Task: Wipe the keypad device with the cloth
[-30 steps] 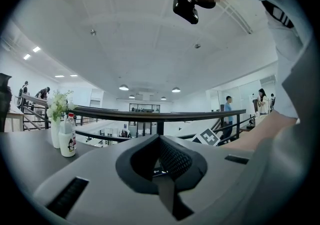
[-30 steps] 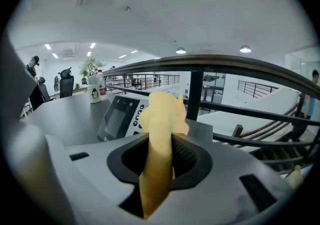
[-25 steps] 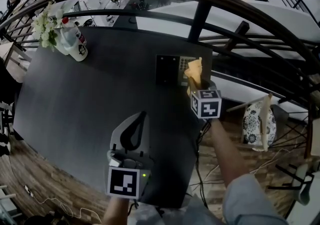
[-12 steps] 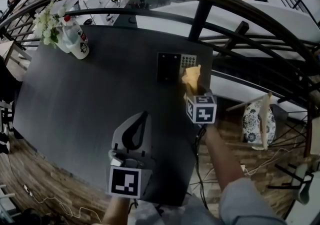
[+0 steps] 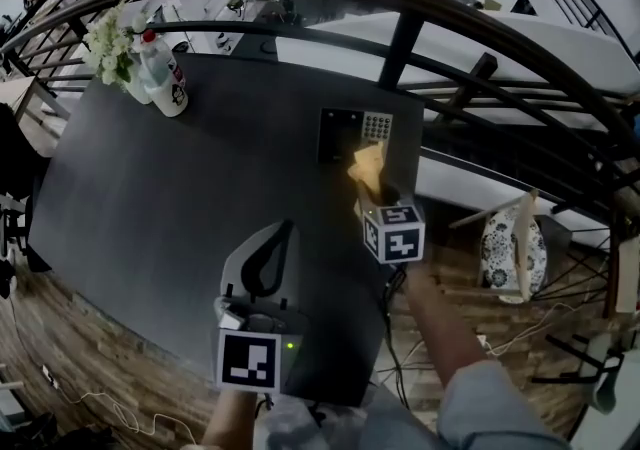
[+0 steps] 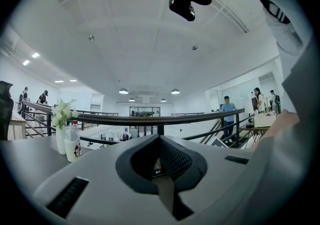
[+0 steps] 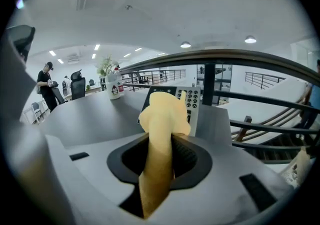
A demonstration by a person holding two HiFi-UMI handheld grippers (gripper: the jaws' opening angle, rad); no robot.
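The right hand-held gripper (image 5: 382, 200) is clenched on a yellow cloth (image 5: 367, 166). In the right gripper view, the cloth (image 7: 162, 119) is seen pinched between the two jaws of this hand-held gripper (image 7: 160, 156). Its loose end sticks up past the tips in a soft lump.

The keypad device (image 5: 355, 133) is laid flat on the dark counter (image 5: 180, 198), close to the far right edge. One half of it is black, and the other half is grey with small buttons. The cloth is held just at the near side of the keypad device (image 7: 194, 100), over its grey corner. It cannot be told whether the two are touching.

The left hand-held gripper (image 5: 280, 238) is held low over the near part of the counter, well apart from the keypad device. In the left gripper view, its jaws (image 6: 160, 161) are seen pressed together at the tips, and nothing is held between them.

A white bottle (image 5: 165, 73) and some white flowers (image 5: 112, 38) are stood together at the far left corner of the counter. A dark railing (image 5: 400, 33) is seen behind the counter.
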